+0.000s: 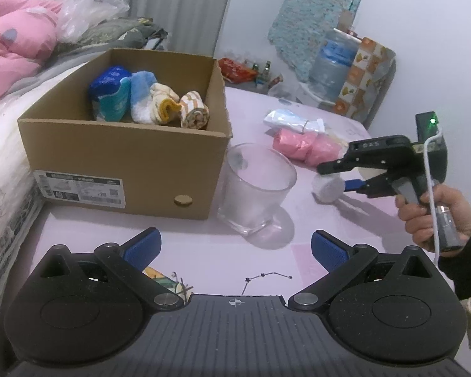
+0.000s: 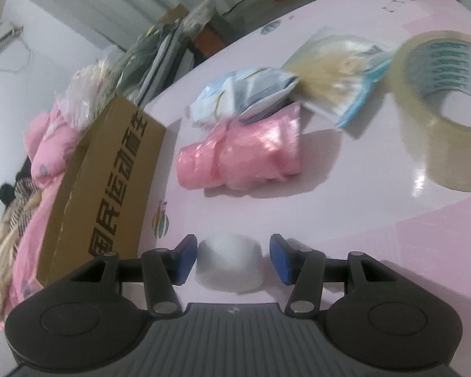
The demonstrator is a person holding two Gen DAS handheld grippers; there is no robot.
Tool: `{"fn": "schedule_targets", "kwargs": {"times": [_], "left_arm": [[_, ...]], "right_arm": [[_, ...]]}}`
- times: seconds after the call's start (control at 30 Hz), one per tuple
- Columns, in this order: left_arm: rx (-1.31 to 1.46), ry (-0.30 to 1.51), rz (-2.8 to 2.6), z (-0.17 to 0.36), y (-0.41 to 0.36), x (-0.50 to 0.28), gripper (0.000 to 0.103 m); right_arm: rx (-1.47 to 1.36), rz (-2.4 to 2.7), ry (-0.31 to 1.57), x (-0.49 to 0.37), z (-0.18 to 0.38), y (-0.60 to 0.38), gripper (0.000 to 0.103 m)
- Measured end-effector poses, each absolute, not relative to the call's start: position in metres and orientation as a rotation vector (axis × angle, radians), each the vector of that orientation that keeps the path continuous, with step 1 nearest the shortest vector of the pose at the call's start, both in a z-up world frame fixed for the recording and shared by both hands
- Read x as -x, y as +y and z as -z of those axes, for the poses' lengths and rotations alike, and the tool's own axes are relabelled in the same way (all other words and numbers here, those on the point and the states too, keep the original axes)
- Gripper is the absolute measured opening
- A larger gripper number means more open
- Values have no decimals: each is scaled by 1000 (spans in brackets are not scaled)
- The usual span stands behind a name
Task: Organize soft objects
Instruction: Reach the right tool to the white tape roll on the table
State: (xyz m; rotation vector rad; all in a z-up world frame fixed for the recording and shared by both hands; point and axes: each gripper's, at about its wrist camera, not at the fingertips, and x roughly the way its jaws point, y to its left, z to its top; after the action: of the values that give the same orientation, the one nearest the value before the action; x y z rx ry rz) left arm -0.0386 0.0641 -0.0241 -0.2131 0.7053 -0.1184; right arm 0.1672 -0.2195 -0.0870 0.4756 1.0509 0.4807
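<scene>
A cardboard box stands on the pink table and holds several rolled soft items. My left gripper is open and empty, low over the table in front of the box. My right gripper is open, with its blue pads on either side of a white fluffy roll lying on the table; it also shows in the left wrist view, with the roll below its fingers. A pink plastic-wrapped bundle and a blue-white packet lie beyond.
A frosted glass stands right of the box. A roll of clear tape and a clear bag lie at the right. Pink bedding is piled at the left, a water bottle at the back.
</scene>
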Motion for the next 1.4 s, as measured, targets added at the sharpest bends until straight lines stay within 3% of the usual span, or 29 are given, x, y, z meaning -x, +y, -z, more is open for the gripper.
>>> {"fn": "schedule_targets", "kwargs": {"times": [0.47, 0.67, 0.77, 0.87, 0.97, 1.03, 1.1, 1.23, 1.4], "left_arm": [[246, 712, 124, 31, 76, 34, 102], [249, 718, 126, 33, 77, 31, 102], [249, 720, 125, 34, 77, 30, 102], [251, 726, 127, 34, 76, 29, 102], [246, 726, 132, 33, 74, 29, 102], [238, 724, 136, 32, 71, 30, 102], [230, 722, 138, 31, 69, 31, 102], [225, 720, 143, 30, 67, 30, 102], [222, 723, 161, 31, 63, 28, 102]], "right_arm": [[-270, -441, 1008, -175, 79, -190, 43], [-324, -481, 957, -165, 67, -210, 43], [-281, -559, 917, -149, 56, -208, 46], [-155, -589, 899, -134, 53, -196, 56], [-69, -573, 900, -130, 61, -185, 56], [-91, -573, 922, -133, 67, -186, 50], [-184, -591, 962, -138, 73, -193, 37], [-451, -681, 1078, -142, 85, -216, 30], [-681, -733, 1192, -132, 108, -236, 30]]}}
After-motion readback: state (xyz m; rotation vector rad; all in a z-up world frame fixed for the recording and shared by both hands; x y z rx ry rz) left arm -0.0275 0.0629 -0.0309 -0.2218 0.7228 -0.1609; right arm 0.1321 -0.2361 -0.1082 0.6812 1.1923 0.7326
